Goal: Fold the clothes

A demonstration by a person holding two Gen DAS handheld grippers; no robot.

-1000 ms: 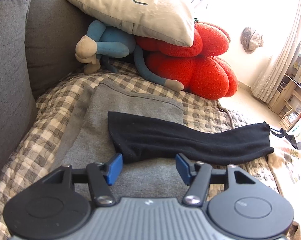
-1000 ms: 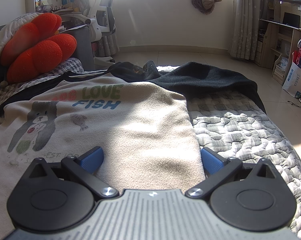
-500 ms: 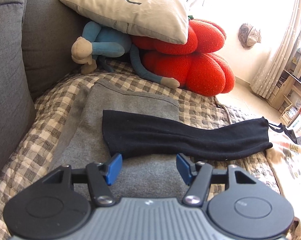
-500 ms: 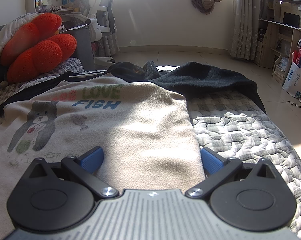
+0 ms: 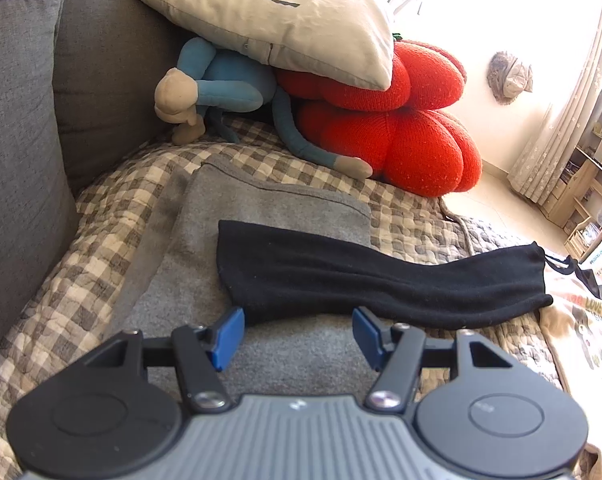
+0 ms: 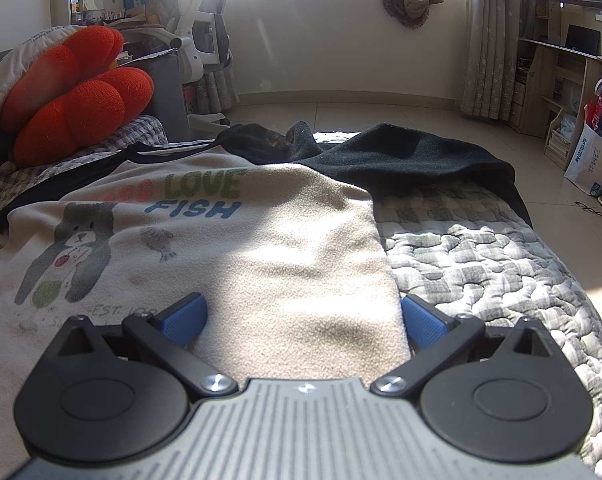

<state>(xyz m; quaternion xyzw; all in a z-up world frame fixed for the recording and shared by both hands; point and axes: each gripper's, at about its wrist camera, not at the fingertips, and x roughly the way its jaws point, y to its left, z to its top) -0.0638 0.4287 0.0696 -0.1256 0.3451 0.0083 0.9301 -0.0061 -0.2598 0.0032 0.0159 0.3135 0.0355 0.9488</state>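
Left wrist view: the left gripper hangs with its blue pads spread wide, nothing between them. Just ahead of the tips lies the black sleeve, stretched out toward the right across the folded grey garment, which sits under and ahead of the tongs on the checked quilt.

Right wrist view: the right gripper is released too, straddling the near right corner of the cream sweatshirt. Its black far sleeve lies ahead, off to the right.
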